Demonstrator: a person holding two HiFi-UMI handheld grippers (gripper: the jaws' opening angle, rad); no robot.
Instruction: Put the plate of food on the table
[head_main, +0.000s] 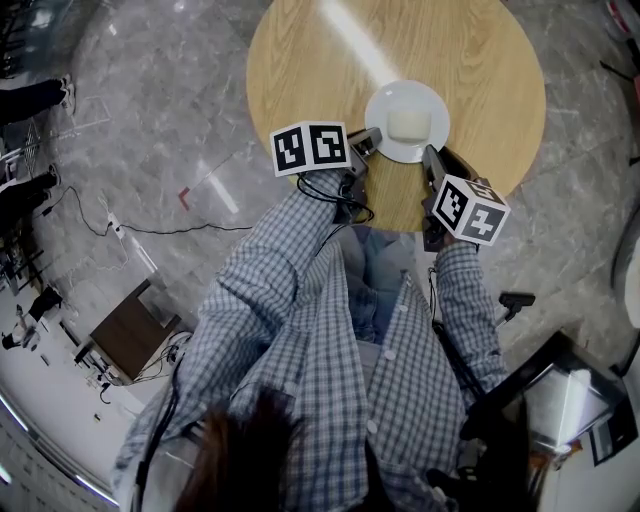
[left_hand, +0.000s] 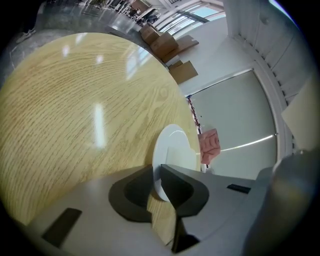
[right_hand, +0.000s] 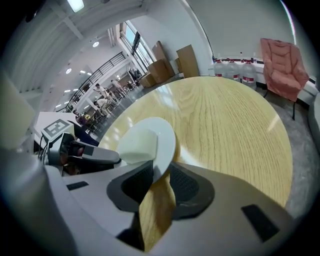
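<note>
Right now both checked sleeves (head_main: 290, 290) reach forward to the near edge of the round wooden counter (head_main: 320, 60). The left tool (head_main: 370, 141) is pinched almost fully closed on the near-left rim of the white plate (head_main: 378, 104). Its own view shows the thin rim caught between the dark pads, no gap visible. The right tool (head_main: 431, 157) is the same on the near-right rim, with the plate edge clamped between its pads and the jaws barely apart. So the plate is held from both sides, over the counter close to the person's edge. Can't tell whether its base touches the wood. One pale, cream-coloured food block (head_main: 409, 124) sits in the middle of the plate, clear of both tools. The rest of the counter top is bare wood with light glare. Beyond it is grey marble floor (head_main: 170, 90), with a black cable (head_main: 170, 231) trailing left of the person. Far side, from the right tool's view: pink armchair (right_hand: 285, 65), a row of water bottles (right_hand: 232, 67), cardboard boxes (right_hand: 186, 59) against the wall.
</note>
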